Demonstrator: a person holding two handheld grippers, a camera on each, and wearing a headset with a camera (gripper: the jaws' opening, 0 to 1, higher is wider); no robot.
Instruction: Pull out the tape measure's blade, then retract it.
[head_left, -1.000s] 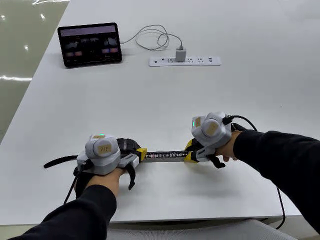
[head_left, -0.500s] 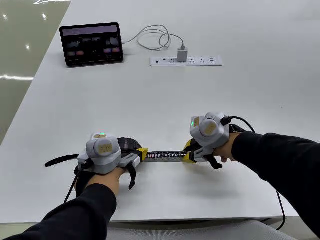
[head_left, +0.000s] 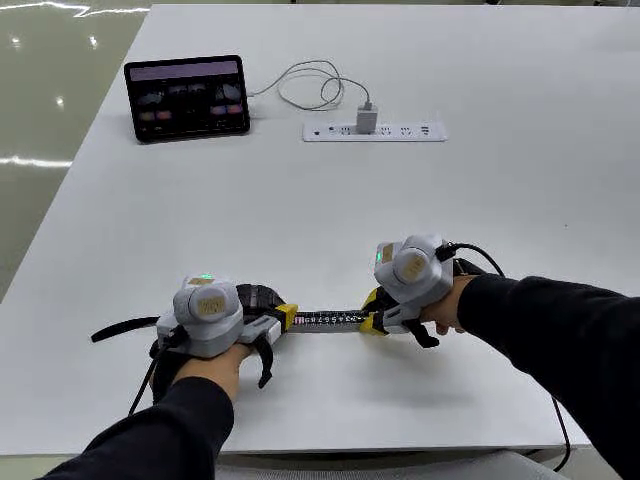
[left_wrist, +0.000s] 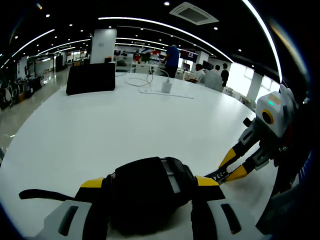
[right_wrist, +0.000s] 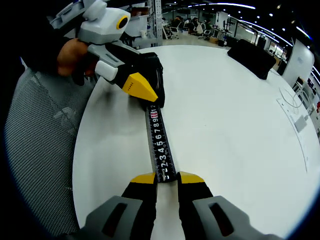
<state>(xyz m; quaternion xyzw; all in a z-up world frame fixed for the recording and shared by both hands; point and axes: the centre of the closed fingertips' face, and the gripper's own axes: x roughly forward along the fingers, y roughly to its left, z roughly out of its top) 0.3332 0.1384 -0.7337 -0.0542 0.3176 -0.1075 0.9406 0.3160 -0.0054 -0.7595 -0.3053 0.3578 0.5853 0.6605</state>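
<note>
White table (head_left: 420, 210), near edge — left gripper (left_wrist: 150, 181) clamps tape measure (left_wrist: 145, 202), right gripper (right_wrist: 167, 177) pinches blade (right_wrist: 158, 140) tip; retracting, likely — guide it home slowly.

I work at a wide white table (head_left: 420, 210) in a large open-plan office hall. On the table, a tablet (head_left: 187, 96) stands near a white power strip (head_left: 400, 131) with a charger (head_left: 367, 119) plugged in and its cable (head_left: 305, 85) looped. The floor (head_left: 40, 120) beside it is glossy and reflects lights. The left gripper view shows long ceiling light strips (left_wrist: 150, 22), an air-conditioning vent (left_wrist: 193, 12), a white column (left_wrist: 102, 45) and several standing people (left_wrist: 210, 76). The right gripper view shows distant office chairs (right_wrist: 175, 27) and a grey mesh chair seat (right_wrist: 40, 130) at the table's edge.
</note>
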